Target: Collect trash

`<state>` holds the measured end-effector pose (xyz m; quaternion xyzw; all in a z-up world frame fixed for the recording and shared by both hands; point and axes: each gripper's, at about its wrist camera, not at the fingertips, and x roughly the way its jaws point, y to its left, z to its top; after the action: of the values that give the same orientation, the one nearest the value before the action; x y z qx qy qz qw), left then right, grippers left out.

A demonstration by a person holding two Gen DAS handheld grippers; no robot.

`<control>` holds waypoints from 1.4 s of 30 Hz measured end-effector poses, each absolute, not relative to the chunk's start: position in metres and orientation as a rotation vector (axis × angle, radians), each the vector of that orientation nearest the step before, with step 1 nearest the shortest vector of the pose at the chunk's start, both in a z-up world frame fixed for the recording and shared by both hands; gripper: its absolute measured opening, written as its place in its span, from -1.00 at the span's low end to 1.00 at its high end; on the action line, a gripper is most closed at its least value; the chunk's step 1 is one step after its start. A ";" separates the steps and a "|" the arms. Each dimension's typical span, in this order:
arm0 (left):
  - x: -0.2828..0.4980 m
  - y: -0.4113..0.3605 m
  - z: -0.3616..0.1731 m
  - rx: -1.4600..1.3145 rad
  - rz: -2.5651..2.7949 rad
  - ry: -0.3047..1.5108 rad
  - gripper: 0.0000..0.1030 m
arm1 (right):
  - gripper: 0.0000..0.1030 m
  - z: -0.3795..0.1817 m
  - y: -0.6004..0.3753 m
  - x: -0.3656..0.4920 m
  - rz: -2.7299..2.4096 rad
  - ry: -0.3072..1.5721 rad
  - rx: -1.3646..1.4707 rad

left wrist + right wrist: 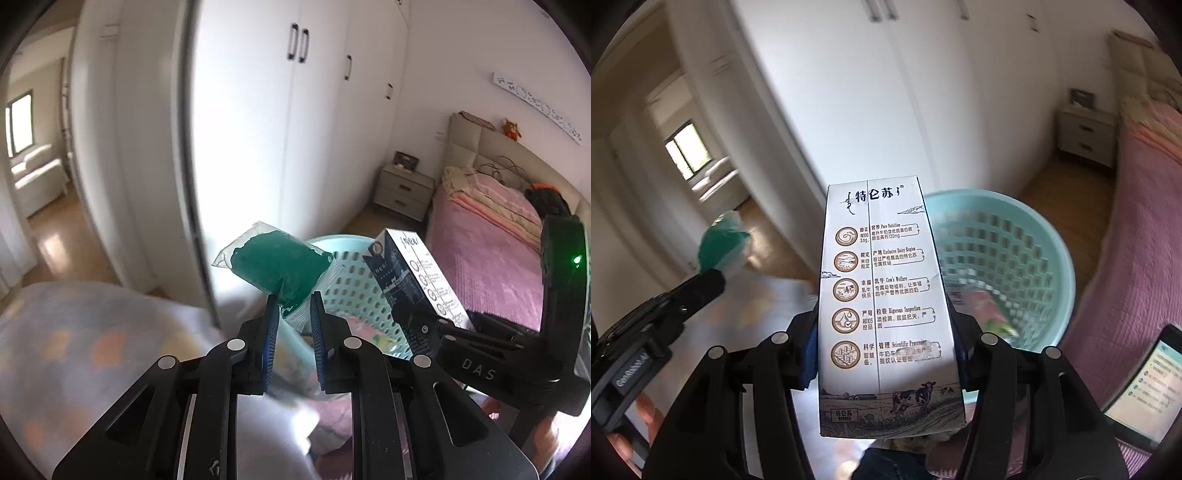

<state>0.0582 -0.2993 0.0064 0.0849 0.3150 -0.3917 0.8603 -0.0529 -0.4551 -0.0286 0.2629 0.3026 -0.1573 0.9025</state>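
My left gripper (293,295) is shut on a clear plastic bag with green filling (277,264), held up in front of a light blue perforated basket (360,288). The bag also shows at the left of the right wrist view (722,242). My right gripper (886,332) is shut on a white and dark blue milk carton (882,295), held upright beside the basket (1015,236). The carton shows in the left wrist view (417,277) to the right of the bag. Some wrappers (990,314) lie inside the basket.
White wardrobe doors (303,129) stand behind the basket. A bed with a pink cover (487,254) is on the right, a grey nightstand (402,190) beyond it. A patterned cloth (92,332) lies at lower left. A phone (1148,387) rests on the bed.
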 end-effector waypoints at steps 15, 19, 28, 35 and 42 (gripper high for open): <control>0.103 -0.365 -0.050 0.211 -0.862 0.800 0.11 | 0.19 -0.088 -0.517 -0.030 -0.476 0.738 0.679; 0.104 -0.347 -0.039 0.198 -0.852 0.785 0.15 | 0.19 -0.088 -0.508 -0.031 -0.464 0.733 0.673; 0.084 -0.280 0.008 0.127 -0.772 0.651 0.52 | 0.19 -0.059 -0.459 -0.031 -0.400 0.698 0.577; 0.046 -0.214 0.039 0.106 -0.644 0.498 0.67 | 0.19 -0.019 -0.407 -0.046 -0.343 0.606 0.483; 0.018 -0.134 0.038 0.081 -0.428 0.416 0.73 | 0.20 0.008 -0.331 -0.069 -0.326 0.455 0.344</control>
<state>0.0180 -0.1340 0.0376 0.0401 0.2050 -0.2110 0.9549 -0.0687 -0.3311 0.0083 0.1689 0.2233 -0.1599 0.9466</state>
